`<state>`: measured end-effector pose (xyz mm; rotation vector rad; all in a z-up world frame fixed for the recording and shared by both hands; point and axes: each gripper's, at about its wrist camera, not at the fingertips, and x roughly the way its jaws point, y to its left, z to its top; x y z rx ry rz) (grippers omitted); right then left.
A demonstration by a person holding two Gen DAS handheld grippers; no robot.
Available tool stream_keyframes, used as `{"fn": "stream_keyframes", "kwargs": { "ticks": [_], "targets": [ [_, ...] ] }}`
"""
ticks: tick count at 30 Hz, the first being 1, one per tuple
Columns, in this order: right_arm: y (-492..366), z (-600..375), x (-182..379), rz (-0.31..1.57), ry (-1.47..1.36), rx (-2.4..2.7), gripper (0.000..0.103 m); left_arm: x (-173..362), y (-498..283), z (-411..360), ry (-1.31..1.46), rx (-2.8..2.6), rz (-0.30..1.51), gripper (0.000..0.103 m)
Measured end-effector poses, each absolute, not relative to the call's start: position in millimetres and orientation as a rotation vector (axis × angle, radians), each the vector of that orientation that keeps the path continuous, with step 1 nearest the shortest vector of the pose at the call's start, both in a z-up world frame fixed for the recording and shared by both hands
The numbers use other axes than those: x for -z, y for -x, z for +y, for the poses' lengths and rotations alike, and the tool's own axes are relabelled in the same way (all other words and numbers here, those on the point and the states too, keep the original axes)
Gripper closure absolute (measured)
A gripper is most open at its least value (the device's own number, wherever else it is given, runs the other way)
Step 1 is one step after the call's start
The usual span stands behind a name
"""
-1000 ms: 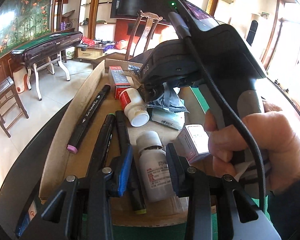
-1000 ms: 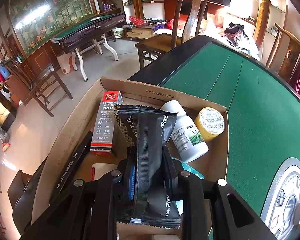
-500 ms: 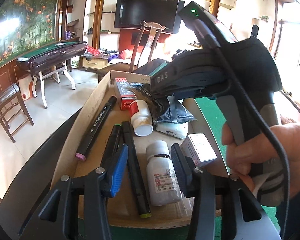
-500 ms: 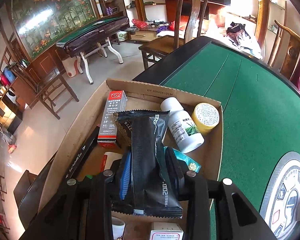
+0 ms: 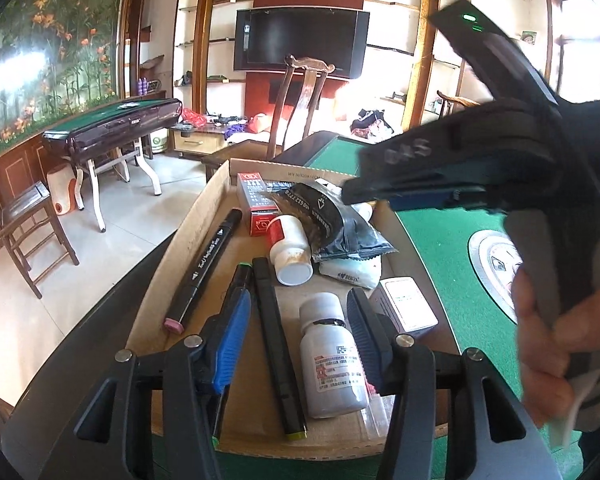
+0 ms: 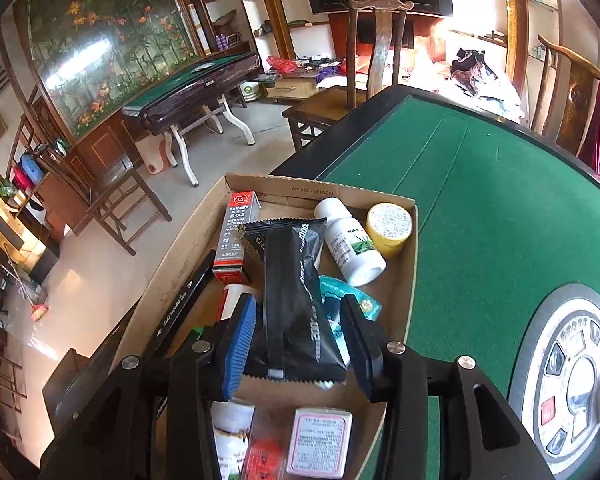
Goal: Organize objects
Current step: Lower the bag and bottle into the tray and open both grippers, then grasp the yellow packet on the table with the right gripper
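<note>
release step in hand: two items just set down in the shallow brown cardboard box [image 6: 411, 240] on the green felt table [image 6: 480, 208]. right gripper [image 6: 296, 344] jaws have just been opening, now parted clear of the black foil sachet [image 6: 296, 280], lying between them atop other packets. left gripper [image 5: 296, 340] jaws likewise just opening, straddling the white plastic pill bottle [image 5: 334, 364] without pressing, beside the black marker pen [image 5: 278, 344]. next, probably: lift both clear without snagging, then seek any remaining loose item.
</note>
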<state>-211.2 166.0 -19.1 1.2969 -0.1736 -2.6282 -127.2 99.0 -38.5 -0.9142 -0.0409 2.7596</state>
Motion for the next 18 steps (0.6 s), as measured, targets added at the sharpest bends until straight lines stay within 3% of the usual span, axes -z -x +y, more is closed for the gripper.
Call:
{"fn": "stream_keyframes", "kwargs": {
  "ticks": [7, 18],
  "targets": [
    [178, 186, 19, -0.286, -1.267, 2.635, 0.047, 32, 120, 94, 0.836, -2.798, -0.059, 0.034],
    [86, 277, 21, -0.441, -1.184, 2.739, 0.044, 23, 111, 96, 0.715, -2.833, -0.027, 0.033]
  ]
}}
